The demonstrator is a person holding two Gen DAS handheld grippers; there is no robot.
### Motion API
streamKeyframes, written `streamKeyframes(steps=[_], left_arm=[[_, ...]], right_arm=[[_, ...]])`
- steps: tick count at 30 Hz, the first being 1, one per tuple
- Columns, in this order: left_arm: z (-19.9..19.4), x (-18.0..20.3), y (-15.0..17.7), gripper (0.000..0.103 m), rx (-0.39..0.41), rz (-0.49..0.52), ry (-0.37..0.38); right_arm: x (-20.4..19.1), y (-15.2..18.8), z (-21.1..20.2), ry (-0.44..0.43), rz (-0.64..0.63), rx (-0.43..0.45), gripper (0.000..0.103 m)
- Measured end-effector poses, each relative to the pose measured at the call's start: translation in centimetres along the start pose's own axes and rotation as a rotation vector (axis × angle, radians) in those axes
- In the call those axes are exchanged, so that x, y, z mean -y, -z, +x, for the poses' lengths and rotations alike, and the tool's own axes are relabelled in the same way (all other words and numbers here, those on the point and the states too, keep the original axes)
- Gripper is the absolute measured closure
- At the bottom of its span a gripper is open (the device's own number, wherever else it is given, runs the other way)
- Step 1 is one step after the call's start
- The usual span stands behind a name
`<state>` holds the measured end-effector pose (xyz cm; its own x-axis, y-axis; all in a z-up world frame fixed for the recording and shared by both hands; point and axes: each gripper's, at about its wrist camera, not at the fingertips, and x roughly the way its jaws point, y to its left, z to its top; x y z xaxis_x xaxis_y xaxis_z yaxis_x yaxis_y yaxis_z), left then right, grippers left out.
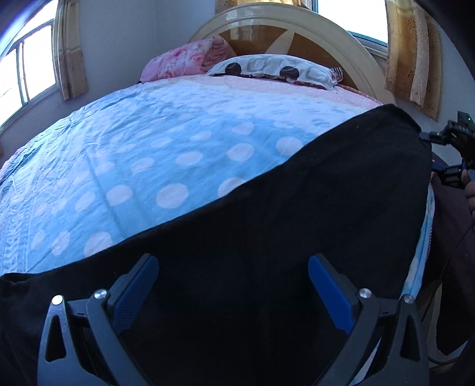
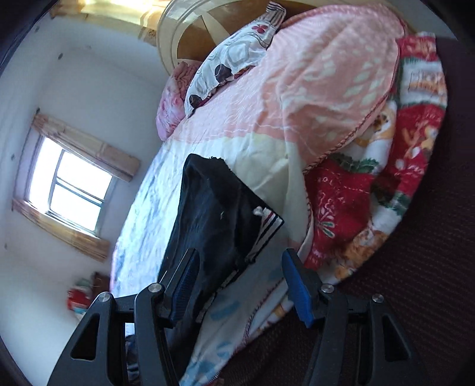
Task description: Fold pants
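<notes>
Black pants (image 1: 267, 207) spread flat across near bed (image 1: 178, 133) edge for folding; left claw (image 1: 233, 285) spread above fabric; right claw (image 2: 240, 285) spread, pinching nothing.

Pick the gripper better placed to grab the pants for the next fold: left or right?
Left, probably. The left gripper is open directly over the black pants; the right gripper sits tilted at their striped waistband end, half over bedding.

A blue dotted sheet (image 1: 166, 154) covers the bed. A patterned pillow (image 1: 276, 69) and a pink quilt (image 1: 184, 61) lie against the round headboard (image 1: 299, 26). Curtains (image 1: 415, 56) flank a window (image 2: 74, 190). A red blanket (image 2: 394, 184) is bunched at the bedside.
</notes>
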<state>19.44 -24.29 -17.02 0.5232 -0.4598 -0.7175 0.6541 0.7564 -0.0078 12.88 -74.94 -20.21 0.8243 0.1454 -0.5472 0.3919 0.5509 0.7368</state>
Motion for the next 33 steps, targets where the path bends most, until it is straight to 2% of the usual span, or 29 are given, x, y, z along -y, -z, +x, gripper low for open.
streamKeyframes(steps=[2,4,11,15,17,21,23,25,26,29,31,33], left_arm=[[0.0,0.1,0.0,0.000,-0.001,0.006,-0.003],[0.2,0.2,0.0,0.000,-0.004,0.010,-0.006],[0.2,0.3,0.1,0.000,-0.005,0.013,-0.003],[0.1,0.2,0.2,0.000,-0.003,0.005,0.003],[-0.2,0.0,0.1,0.000,-0.001,-0.010,0.014],[-1.5,-1.1,-0.2,0.000,0.026,-0.109,0.118],[-2.2,-1.9,-0.2,0.000,0.046,-0.167,0.197],[-2.4,-2.4,-0.2,0.000,0.055,-0.217,0.269],[-2.4,-2.7,-0.1,0.000,0.054,-0.247,0.319],[-2.0,-2.9,0.1,0.000,0.045,-0.311,0.410],[-1.6,-2.6,0.1,0.000,0.034,-0.334,0.469],[-1.1,-2.1,0.0,0.000,0.018,-0.344,0.518]], right_arm=[[0.2,-0.1,0.0,-0.024,0.001,-0.003,0.044],[0.0,0.1,-0.2,-0.035,-0.021,-0.001,0.054],[-0.4,-0.5,0.4,-0.039,-0.037,0.003,0.077],[-2.7,0.1,-1.1,-0.027,-0.144,0.056,0.087],[-4.5,0.4,-1.7,-0.020,-0.216,0.082,0.087],[-10.5,2.6,-2.2,0.026,-0.493,0.114,0.088],[-14.1,5.2,-1.7,0.041,-0.685,0.110,0.088],[-17.5,9.3,-0.3,0.040,-0.904,0.069,0.088],[-18.9,11.8,1.0,0.046,-1.022,0.020,0.088],[-20.0,18.2,4.3,0.065,-1.274,-0.111,0.088],[-19.3,20.6,6.2,0.087,-1.325,-0.180,0.088],[-18.7,21.4,7.2,0.091,-1.305,-0.222,0.088]])
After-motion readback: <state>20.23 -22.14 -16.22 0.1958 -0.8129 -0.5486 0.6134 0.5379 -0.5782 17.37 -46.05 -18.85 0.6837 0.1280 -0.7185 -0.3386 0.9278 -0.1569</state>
